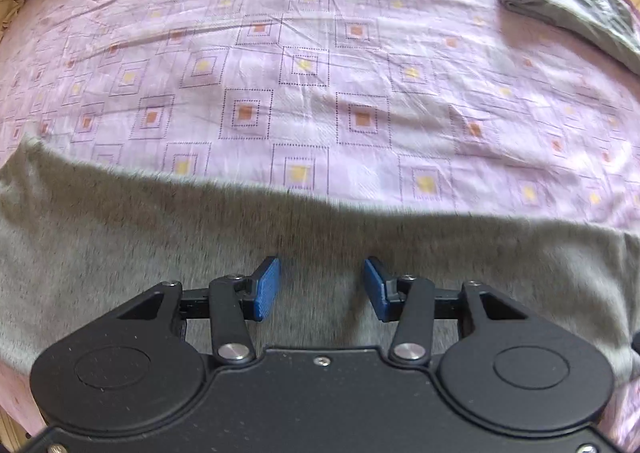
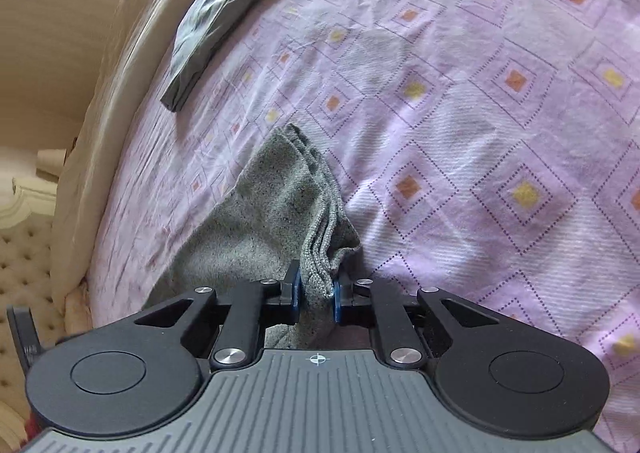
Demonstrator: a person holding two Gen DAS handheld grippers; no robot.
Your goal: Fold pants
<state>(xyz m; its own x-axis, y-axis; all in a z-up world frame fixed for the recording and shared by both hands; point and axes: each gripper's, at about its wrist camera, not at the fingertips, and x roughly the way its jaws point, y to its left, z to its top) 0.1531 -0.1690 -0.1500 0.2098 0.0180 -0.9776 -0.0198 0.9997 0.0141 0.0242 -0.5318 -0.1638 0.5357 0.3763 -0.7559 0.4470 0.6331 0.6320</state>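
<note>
Fold underway: the right gripper (image 2: 316,295) pinches the grey pants' (image 2: 276,205) stacked edges, the left gripper (image 1: 322,289) gapes above them.

Right tool (image 2: 316,295) clamps bunched grey pants (image 2: 276,209) over purple bedsheet (image 2: 480,93); dark folded garment (image 2: 224,13) beyond.

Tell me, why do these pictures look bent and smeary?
Left wrist view: the fisheye lens bows the bedsheet, and motion blur smears the grey pants edge. Right wrist view: sharper, with the pants' stacked edges crisp at the right gripper.
</note>
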